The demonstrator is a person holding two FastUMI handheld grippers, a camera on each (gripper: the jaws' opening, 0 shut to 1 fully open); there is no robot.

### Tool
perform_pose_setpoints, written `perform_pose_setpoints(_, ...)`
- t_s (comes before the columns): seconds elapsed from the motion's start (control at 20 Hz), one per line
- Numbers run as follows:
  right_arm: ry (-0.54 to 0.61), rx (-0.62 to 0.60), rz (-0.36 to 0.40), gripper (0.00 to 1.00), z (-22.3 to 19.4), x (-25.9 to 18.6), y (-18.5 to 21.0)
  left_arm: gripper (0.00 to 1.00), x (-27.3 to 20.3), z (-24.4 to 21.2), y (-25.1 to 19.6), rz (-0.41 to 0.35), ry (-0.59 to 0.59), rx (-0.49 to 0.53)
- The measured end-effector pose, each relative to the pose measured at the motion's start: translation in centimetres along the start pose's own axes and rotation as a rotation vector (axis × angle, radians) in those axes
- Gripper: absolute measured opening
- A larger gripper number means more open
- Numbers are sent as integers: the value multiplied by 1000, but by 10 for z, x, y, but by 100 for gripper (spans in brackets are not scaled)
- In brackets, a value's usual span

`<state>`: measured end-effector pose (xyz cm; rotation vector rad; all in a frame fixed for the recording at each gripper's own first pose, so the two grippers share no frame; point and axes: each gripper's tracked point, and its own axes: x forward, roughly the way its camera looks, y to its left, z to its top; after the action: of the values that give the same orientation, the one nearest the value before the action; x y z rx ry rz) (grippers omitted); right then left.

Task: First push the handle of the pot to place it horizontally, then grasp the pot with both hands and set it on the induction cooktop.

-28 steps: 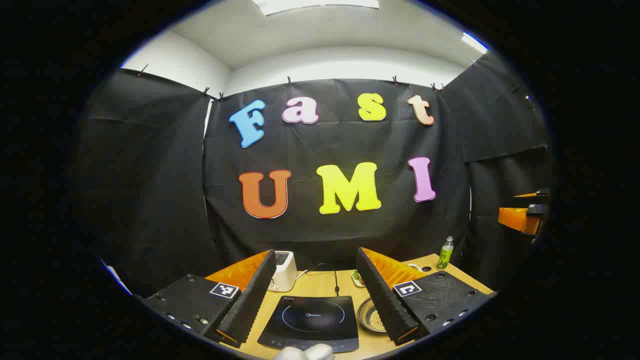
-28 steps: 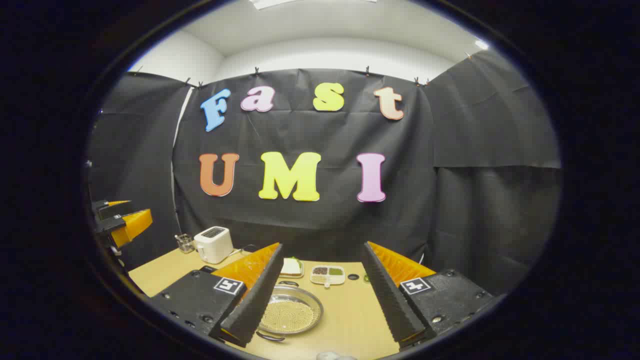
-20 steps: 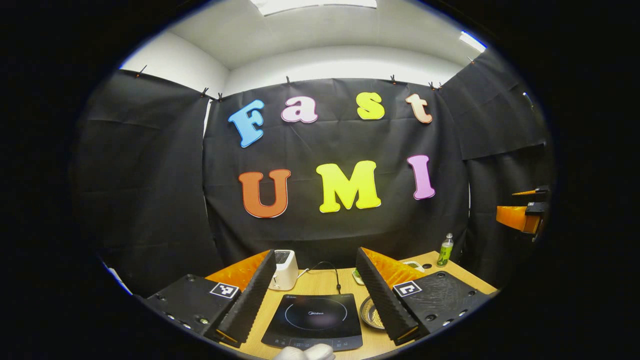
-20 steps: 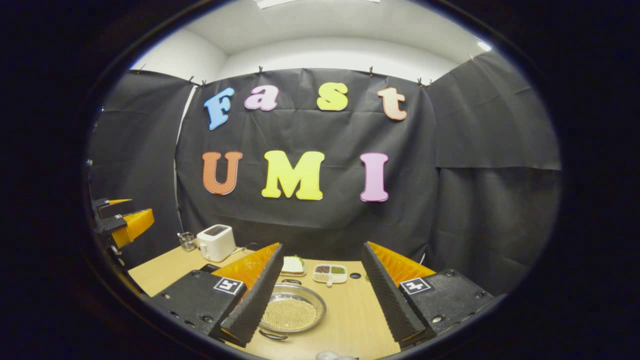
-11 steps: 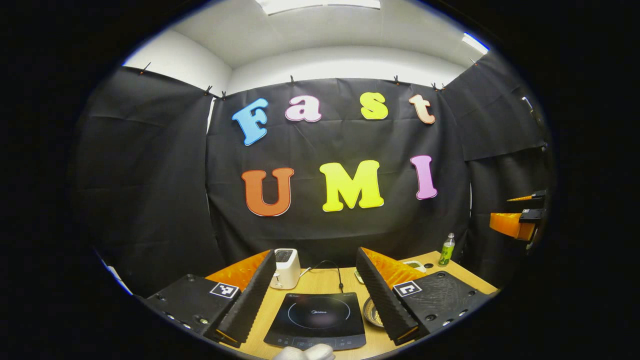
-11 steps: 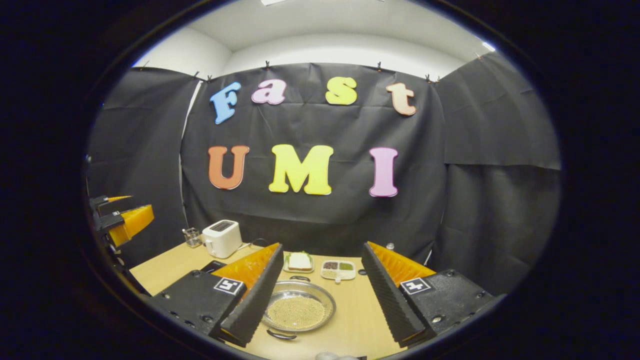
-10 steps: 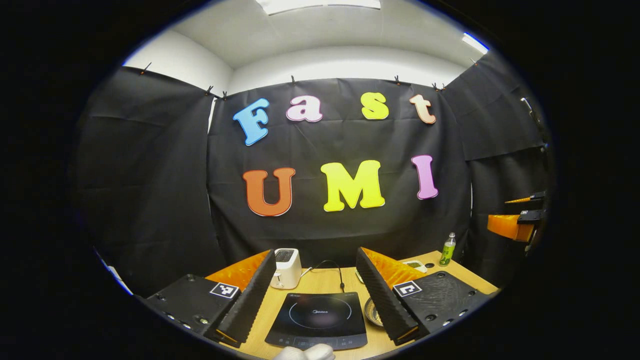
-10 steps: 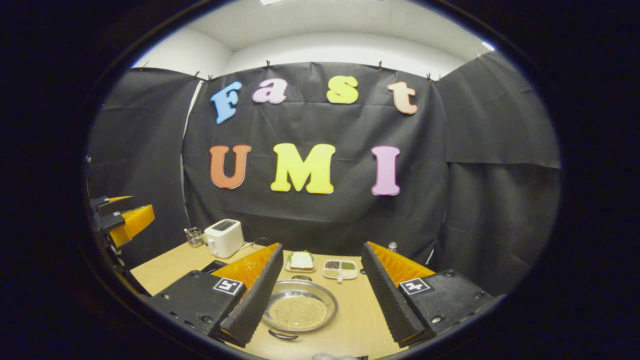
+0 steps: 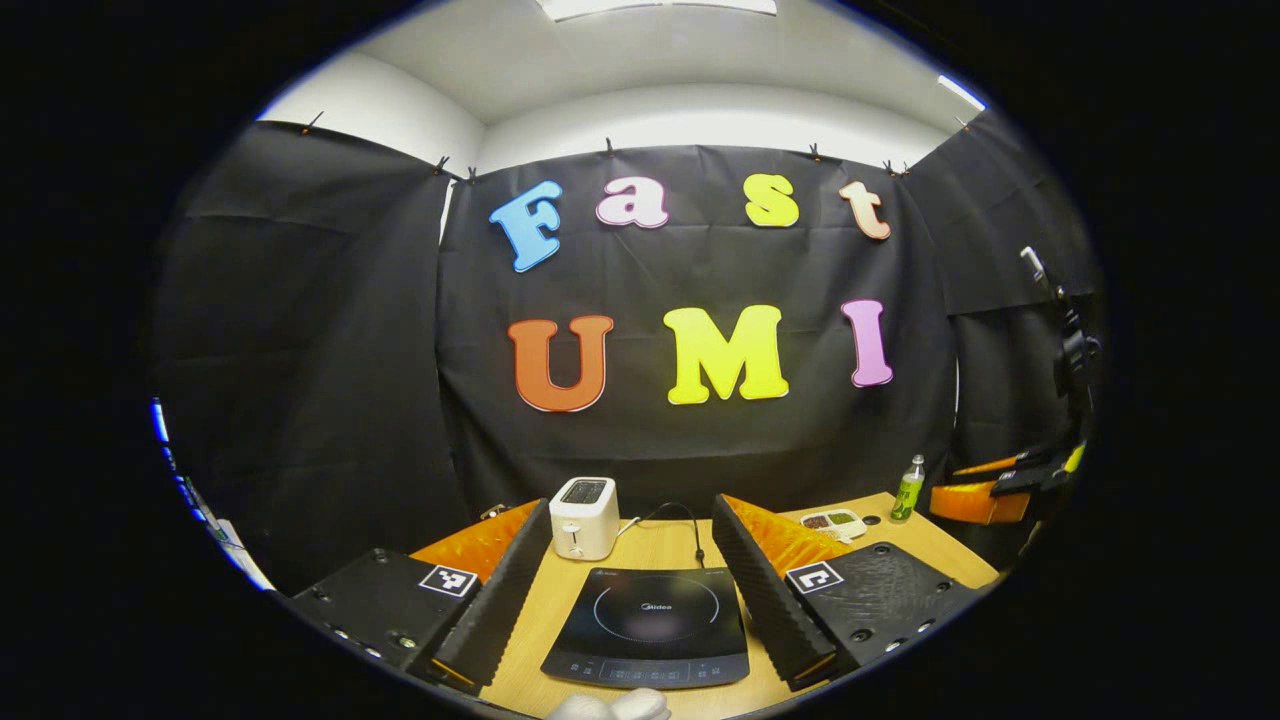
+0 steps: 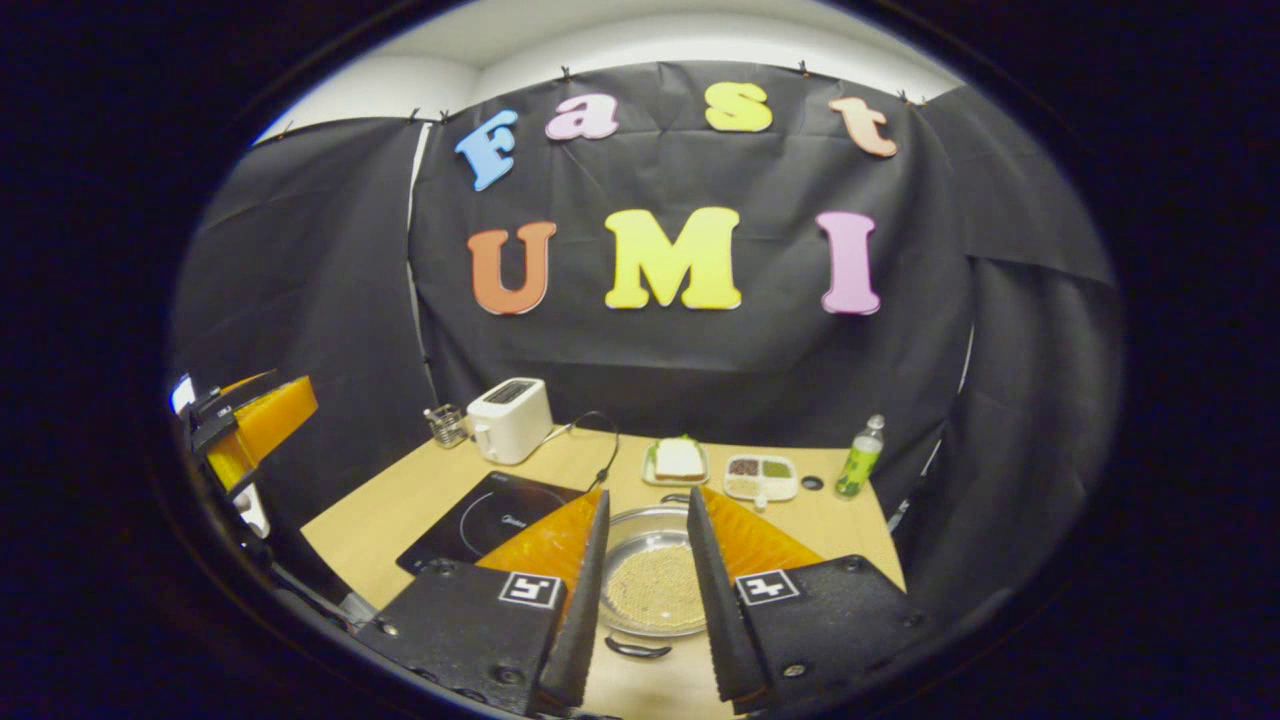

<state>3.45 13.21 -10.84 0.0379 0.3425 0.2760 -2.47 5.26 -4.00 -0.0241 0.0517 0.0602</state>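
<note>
the left tool (image 9: 630, 590) is hanging above the desk (image 9: 640, 548) with its fingers spread wide, holding nothing; the black induction cooktop (image 9: 648, 626) is lying between them, with the white toaster (image 9: 584, 517) standing behind it. the right tool (image 10: 645, 585) is hovering over the pot (image 10: 652, 588) with its fingers drawn in to a narrow gap, touching nothing. the pot, a shallow metal pan holding pale grains, is sitting on the desk just right of the cooktop, one dark handle (image 10: 633, 649) pointing toward the camera. behind it a sandwich plate (image 10: 677, 461), a divided dish (image 10: 760, 476) and a green bottle (image 10: 860, 458) are standing.
</note>
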Motion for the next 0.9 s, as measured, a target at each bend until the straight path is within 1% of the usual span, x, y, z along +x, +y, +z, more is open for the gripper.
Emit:
perform_pose_setpoints(0.1, 77, 28, 25, 34, -28, 17, 7, 96, -2, -9, 7, 13, 12, 7)
perform_pose_setpoints(0.15, 121, 41, 34, 22, -43, 23, 9, 96, -3, -12, 12, 22, 21, 9)
perform_pose_setpoints(0.2, 160, 48, 36, 15, -60, 31, 12, 96, -5, -16, 16, 30, 29, 7)
perform_pose_setpoints(0.25, 195, 53, 45, 0, -72, 36, 16, 96, -7, -20, 21, 39, 37, 4)
perform_pose_setpoints(0.3, 230, 56, 50, 0, -87, 42, 20, 96, -9, -24, 25, 48, 42, 1)
perform_pose_setpoints(0.35, 264, 56, 58, 4, -101, 47, 22, 96, -9, -26, 27, 58, 48, 0)
perform_pose_setpoints(0.4, 295, 54, 68, 0, -115, 50, 27, 96, -10, -29, 31, 67, 54, -1)
perform_pose_setpoints(0.45, 325, 50, 70, 4, -129, 55, 29, 96, -11, -31, 34, 75, 60, -2)
perform_pose_setpoints(0.5, 357, 49, 69, 1, -143, 58, 30, 96, -12, -33, 36, 79, 66, -5)
perform_pose_setpoints(0.55, 392, 60, 79, 4, -155, 61, 33, 96, -13, -35, 36, 83, 70, -7)
perform_pose_setpoints(0.65, 443, 63, 84, 4, -180, 68, 42, 96, -13, -37, 40, 92, 75, -4)
perform_pose_setpoints(0.75, 483, 35, 83, 4, -199, 69, 44, 96, -12, -41, 40, 97, 85, -5)
perform_pose_setpoints(0.8, 495, 29, 83, 0, -206, 72, 45, 96, -11, -41, 39, 98, 88, -8)
perform_pose_setpoints(0.85, 512, 29, 84, 4, -211, 75, 47, 96, -10, -41, 40, 98, 90, -8)
perform_pose_setpoints(0.9, 527, 32, 83, 4, -218, 77, 47, 96, -10, -41, 40, 98, 90, -6)
